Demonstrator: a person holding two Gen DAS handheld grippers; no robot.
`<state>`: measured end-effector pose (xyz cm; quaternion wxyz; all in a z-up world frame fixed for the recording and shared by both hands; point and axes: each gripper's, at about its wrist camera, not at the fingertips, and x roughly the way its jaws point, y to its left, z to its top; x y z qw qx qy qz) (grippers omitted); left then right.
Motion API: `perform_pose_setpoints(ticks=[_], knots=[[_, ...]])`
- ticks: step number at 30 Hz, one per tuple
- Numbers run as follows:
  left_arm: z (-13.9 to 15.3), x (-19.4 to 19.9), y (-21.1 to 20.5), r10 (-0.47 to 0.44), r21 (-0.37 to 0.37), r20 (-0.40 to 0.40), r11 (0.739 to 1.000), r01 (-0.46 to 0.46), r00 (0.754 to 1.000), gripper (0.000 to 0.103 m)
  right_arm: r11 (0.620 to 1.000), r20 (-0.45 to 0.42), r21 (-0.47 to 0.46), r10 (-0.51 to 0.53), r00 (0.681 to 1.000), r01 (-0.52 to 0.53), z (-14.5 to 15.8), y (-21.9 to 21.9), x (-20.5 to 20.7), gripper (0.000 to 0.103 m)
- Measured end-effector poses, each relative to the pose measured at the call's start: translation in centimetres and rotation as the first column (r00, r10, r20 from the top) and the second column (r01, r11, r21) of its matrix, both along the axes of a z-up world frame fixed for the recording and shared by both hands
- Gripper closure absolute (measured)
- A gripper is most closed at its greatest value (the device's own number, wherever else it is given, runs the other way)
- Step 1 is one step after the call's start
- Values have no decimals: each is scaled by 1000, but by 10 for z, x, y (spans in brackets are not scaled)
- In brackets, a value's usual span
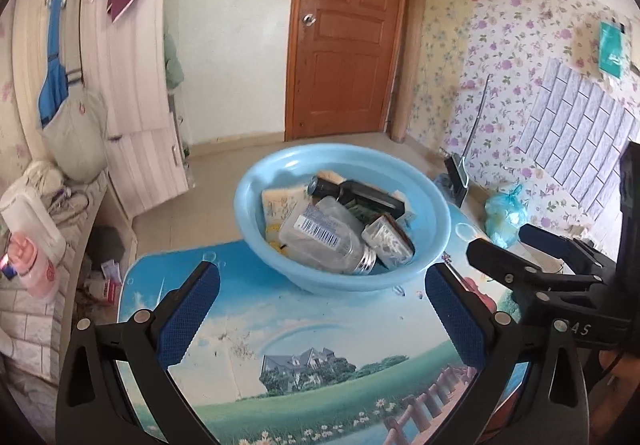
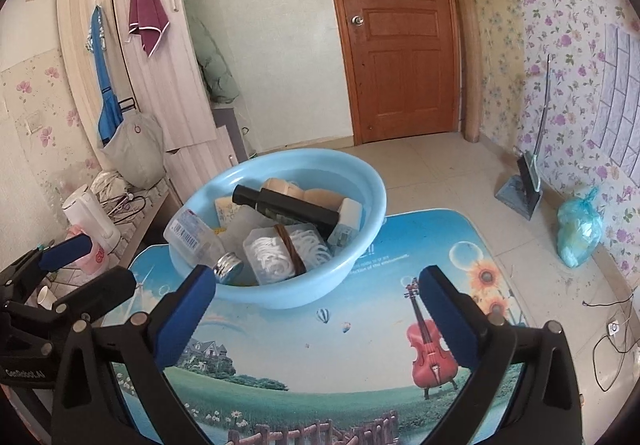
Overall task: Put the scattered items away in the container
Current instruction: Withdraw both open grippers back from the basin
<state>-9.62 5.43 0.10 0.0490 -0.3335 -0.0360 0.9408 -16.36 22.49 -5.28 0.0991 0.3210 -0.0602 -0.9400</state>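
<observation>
A light blue basin (image 1: 438,213) (image 2: 372,185) stands on the far part of a printed mat. Inside lie a black bottle (image 1: 360,195) (image 2: 288,205), a clear plastic bottle with a barcode and silver cap (image 1: 320,237) (image 2: 196,235), a clear box of white pieces (image 1: 386,241) (image 2: 284,249) and a yellowish sponge (image 1: 280,205). My left gripper (image 1: 322,271) (image 2: 107,261) is open and empty just in front of the basin. Beside it on the right, my right gripper (image 2: 317,277) (image 1: 499,237) is wide open, holding nothing.
The landscape mat (image 2: 320,349) covers the tiled floor. A dustpan (image 2: 520,189) and a tied blue bag (image 2: 580,229) sit by the floral wall on the right. A low shelf with a white jug (image 2: 90,217) runs along the left. Cables (image 2: 612,329) lie far right.
</observation>
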Motion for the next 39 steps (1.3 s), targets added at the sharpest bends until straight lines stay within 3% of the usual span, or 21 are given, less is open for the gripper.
perform_pose_setpoints(ticks=[5, 11, 15, 20, 24, 29, 35, 39], knots=[[-2, 1, -8, 65, 10, -7, 998, -65, 998, 0, 1000, -8, 5, 10, 1000, -10, 1, -4, 0, 0], [-2, 2, -6, 57, -23, -34, 998, -57, 998, 0, 1000, 1, -1, 22, 1000, -22, -1, -8, -1, 0], [-2, 1, -6, 28, 14, -22, 1000, -27, 999, 0, 1000, 3, 2, 31, 1000, -31, 0, -10, 0, 0], [-2, 3, -6, 54, -23, -41, 998, -55, 998, 0, 1000, 1, 17, 25, 1000, -25, 0, -11, 1, 0], [-8, 1, -5, 70, -71, -12, 995, -71, 997, 0, 1000, 9, 11, 29, 1000, -29, -2, -10, 0, 0], [-10, 3, -9, 78, -26, -5, 997, -78, 997, 0, 999, 15, 14, 34, 999, -34, -3, -11, 0, 0], [-12, 3, -5, 72, -76, -5, 994, -72, 997, 0, 999, 18, 11, 30, 999, -31, -4, -11, 1, 0], [-12, 4, -5, 70, -69, -5, 995, -70, 998, 0, 999, 17, 12, 34, 999, -34, -4, -10, 1, 0]])
